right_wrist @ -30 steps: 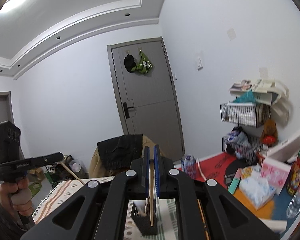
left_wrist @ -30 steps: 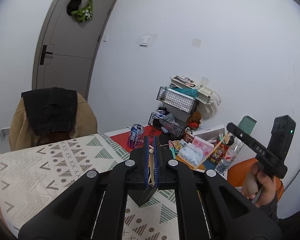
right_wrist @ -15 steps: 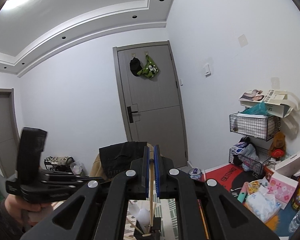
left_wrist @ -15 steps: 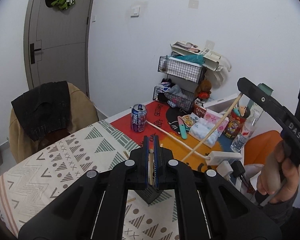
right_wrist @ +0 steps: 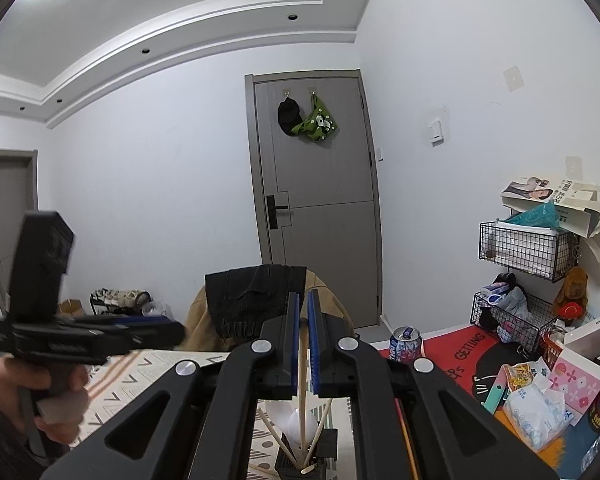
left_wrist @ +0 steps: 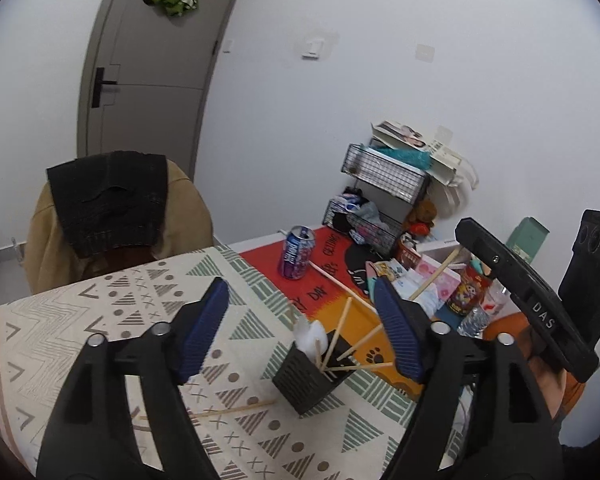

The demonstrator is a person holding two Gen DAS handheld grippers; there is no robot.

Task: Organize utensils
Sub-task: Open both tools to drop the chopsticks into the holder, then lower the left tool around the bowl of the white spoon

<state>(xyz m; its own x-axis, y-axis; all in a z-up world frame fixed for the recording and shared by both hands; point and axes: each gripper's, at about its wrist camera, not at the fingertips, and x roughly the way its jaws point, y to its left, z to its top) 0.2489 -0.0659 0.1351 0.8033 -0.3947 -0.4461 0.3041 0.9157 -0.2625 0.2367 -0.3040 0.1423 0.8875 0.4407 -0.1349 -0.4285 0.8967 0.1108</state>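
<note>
the table (left_wrist: 52,344) wears a cream cloth with grey and green triangles, then a red and orange mat (left_wrist: 332,280) on its far right part. a black holder (left_wrist: 308,376) stands on the cloth near the mat's edge. one chopstick (left_wrist: 236,408) lies flat on the cloth just left of the holder. on the mat stand a can (left_wrist: 298,252), a wire rack (left_wrist: 380,196), a tissue pack (right_wrist: 536,412), a pink box (right_wrist: 576,380) and a bottle (left_wrist: 474,318), crowded together at the right.
</note>
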